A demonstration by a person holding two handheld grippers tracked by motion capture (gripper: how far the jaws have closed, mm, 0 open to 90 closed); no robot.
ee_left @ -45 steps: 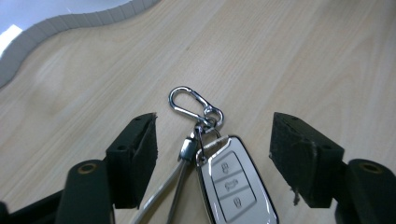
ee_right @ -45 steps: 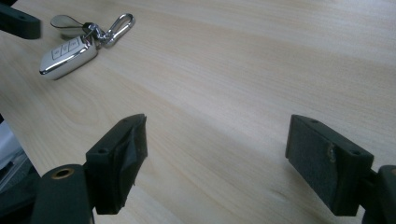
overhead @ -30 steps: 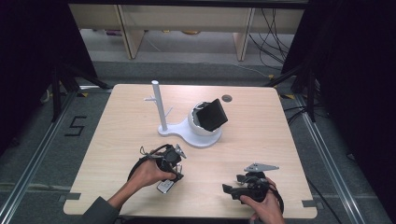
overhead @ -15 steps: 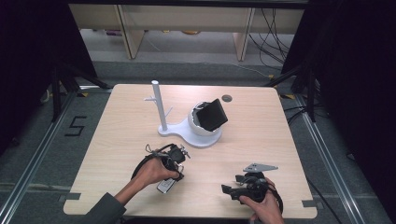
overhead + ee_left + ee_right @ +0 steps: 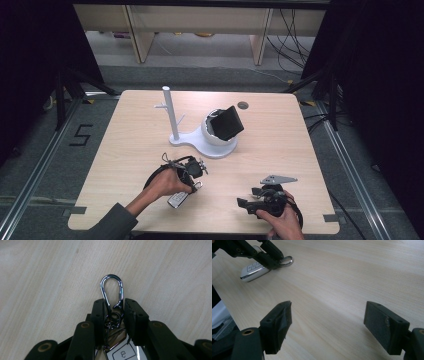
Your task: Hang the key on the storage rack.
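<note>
Light wooden table (image 5: pixel 125 150), seen from above. The left gripper (image 5: pixel 192 172) sits near the table's middle, toward the near edge, held in the person's left hand (image 5: pixel 165 184). In the left gripper view its two black jaws stand on either side of the lower part of a chrome carabiner clip (image 5: pixel 111 293), pads (image 5: pixel 98 312) close against it or touching; clamped contact cannot be confirmed from this angle, though the jaws are nearly together around it. The clip's rounded end pokes out beyond the jaw tips, over bare wood. Below it hang small rings and a white and chrome car key fob (image 5: pixel 122 352) (button icon visible).

From above, the key fob (image 5: pixel 177 200) lies on the table at the near side of the left gripper. The right gripper view shows it flat on the wood at far left.

The right gripper (image 5: pixel 250 200) rests near the near-right edge in the right hand (image 5: pixel 282 220). Its jaws stand wide apart with nothing between them, only tabletop.

Farther back, mid-table: a white stand (image 5: pixel 172 117) with an upright post, and beside it on the same base a white round holder carrying a black tilted block (image 5: pixel 227 122).
</note>
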